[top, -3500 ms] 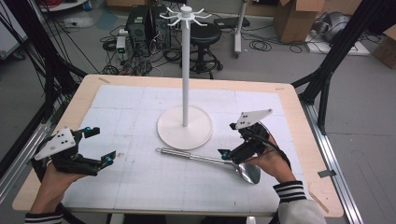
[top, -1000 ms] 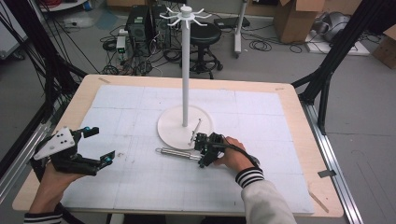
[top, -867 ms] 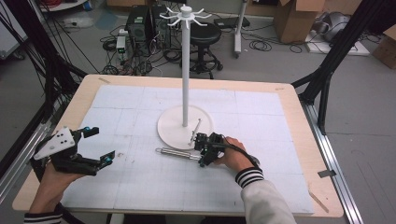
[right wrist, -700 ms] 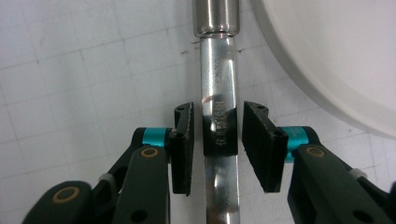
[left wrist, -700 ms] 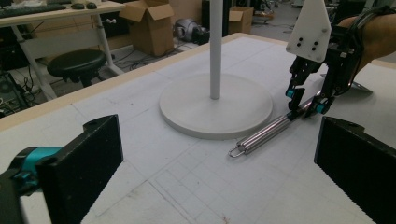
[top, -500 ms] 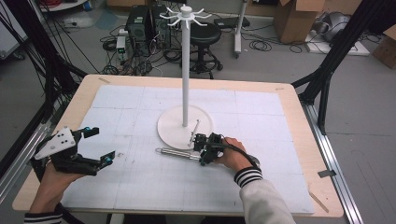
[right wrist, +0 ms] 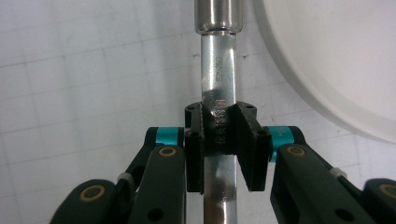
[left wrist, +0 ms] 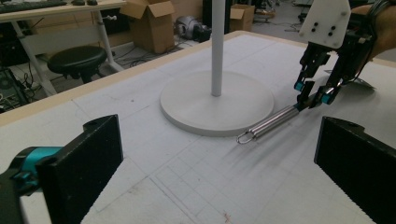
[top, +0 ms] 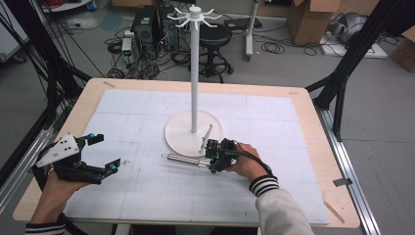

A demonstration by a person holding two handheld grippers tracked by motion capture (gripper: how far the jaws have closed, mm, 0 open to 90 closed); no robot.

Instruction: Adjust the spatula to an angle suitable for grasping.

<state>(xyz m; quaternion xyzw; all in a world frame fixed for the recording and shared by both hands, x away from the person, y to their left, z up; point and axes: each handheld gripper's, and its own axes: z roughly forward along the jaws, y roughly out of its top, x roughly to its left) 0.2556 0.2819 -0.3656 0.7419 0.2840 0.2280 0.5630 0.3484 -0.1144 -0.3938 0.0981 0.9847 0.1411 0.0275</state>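
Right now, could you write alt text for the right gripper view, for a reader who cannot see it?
The right tongs are shut on the flat steel shaft of a ladle, which runs straight up the picture to its thicker round handle at the top. Beneath lies a white gridded mat, with the curved edge of a white stand base at the upper right.

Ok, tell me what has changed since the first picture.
The right tongs came in leftward from the table's right side and have just closed on the steel utensil, gripping its shaft. The utensil, the left tongs and the white stand stayed put.
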